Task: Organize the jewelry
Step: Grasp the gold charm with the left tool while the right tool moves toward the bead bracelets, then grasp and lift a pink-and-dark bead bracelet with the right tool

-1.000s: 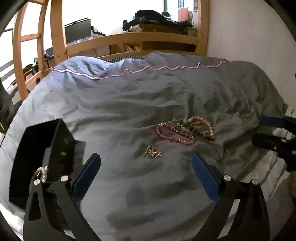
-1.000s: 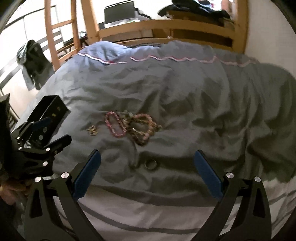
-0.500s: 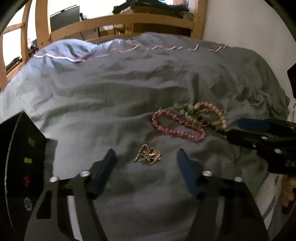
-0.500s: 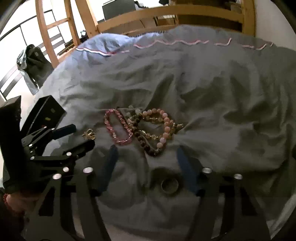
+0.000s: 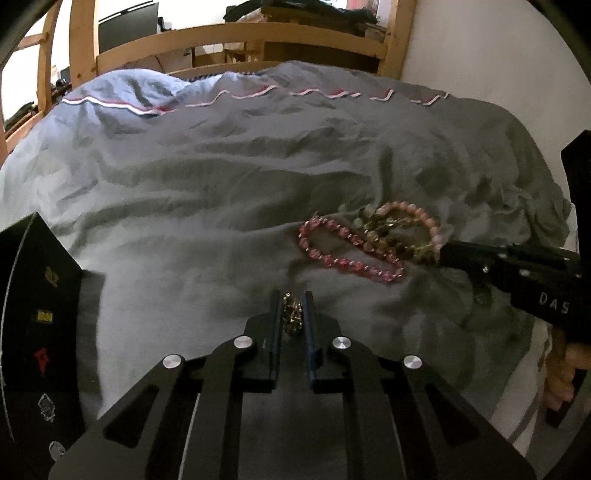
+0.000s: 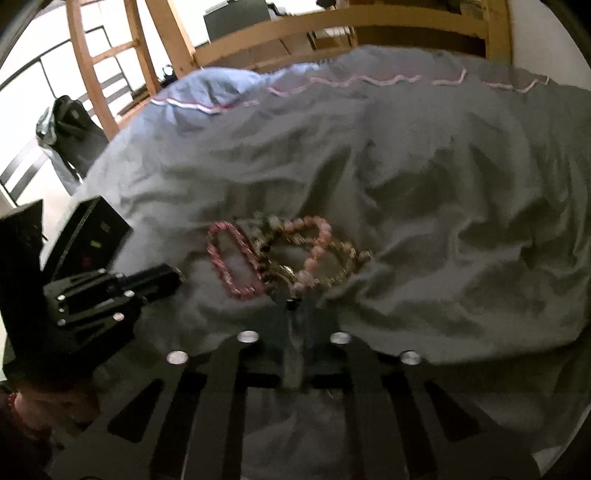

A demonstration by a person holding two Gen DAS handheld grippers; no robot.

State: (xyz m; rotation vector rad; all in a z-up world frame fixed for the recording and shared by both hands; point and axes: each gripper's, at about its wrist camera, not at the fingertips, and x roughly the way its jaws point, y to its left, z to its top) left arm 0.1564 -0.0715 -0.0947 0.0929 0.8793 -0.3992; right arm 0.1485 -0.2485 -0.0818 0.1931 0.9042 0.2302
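Bed: grey duvet [image 5: 207, 206] rumpled, wooden frame [image 5: 236, 35] at the far end; every place below is given from the bracelet pile.
Bracelet pile: pink bracelet [image 5: 347, 251] lies on the duvet, tangled at one side with a paler beaded bracelet [image 5: 424, 221] and some darker beads.
Left tongs [image 5: 293, 306]: closed on a small gold charm [image 5: 292, 314], just near-left of the pile in the left wrist view; the charm sits between the blue pads.
Right tongs [image 6: 295, 306]: closed at the near edge of the pile, tips touching the duvet beside the beads. Blur hides whether anything is pinched there; a small dark bead shows at the tips.
Box: black box [image 6: 88, 236] with coloured marks stands well left of the pile, on the duvet.
Hand: part of a hand [image 5: 565, 373] shows behind the right tongs, right of the pile.
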